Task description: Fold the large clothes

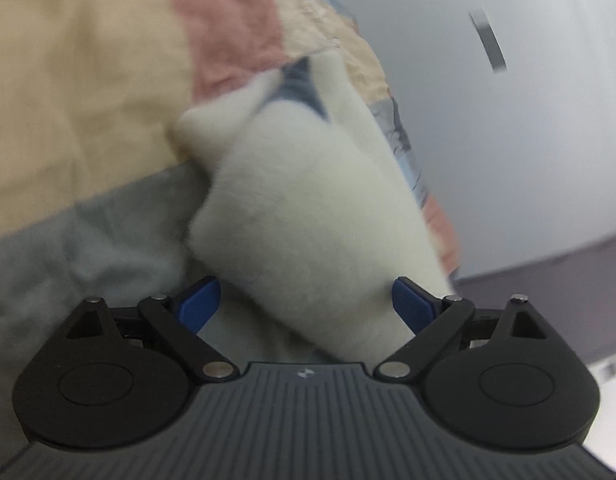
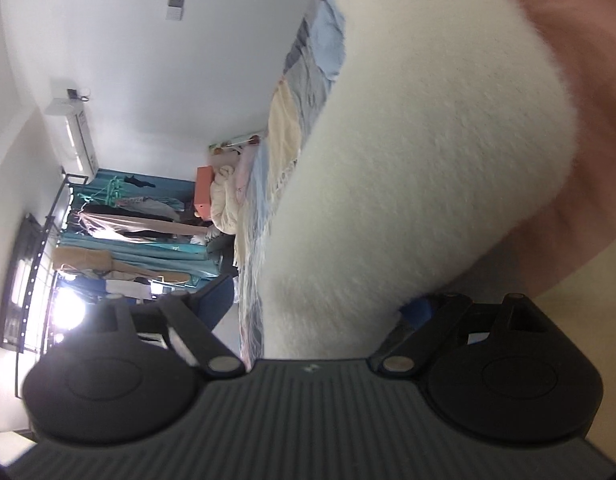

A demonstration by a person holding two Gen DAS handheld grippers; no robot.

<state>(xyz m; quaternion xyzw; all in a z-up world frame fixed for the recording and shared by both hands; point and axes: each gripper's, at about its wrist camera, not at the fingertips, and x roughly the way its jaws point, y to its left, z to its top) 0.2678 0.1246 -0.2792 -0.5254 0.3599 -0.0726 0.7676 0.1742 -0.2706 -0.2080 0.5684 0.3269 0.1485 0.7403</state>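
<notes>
Fluffy white fleece fills the space nearest us in both views: a thick, soft white fleece garment [image 1: 308,216] lying bunched on a patchwork bedspread of beige, pink and grey squares [image 1: 79,80]. At six o'clock in the left view our left gripper [image 1: 308,304] has its blue pads spread wide, with the fleece between them but no pad clearly pressing on it. The same holds for our right gripper [image 2: 320,304]: jaws spread, the white pile [image 2: 420,160] bulging up between them toward twelve o'clock, one pad half hidden behind it.

We judge the garment to be light but bulky, limp and springy, so it will slump and puff open unless it is pinned down. A dark blue lining or collar [image 1: 297,88] shows at twelve o'clock on the far end. We would take hold at an edge or a hem, where the layers are thinner, not at the plump middle.

Farther off, at nine o'clock in the right view, hang a rack of clothes [image 2: 127,236] and a wall air conditioner [image 2: 77,132].
</notes>
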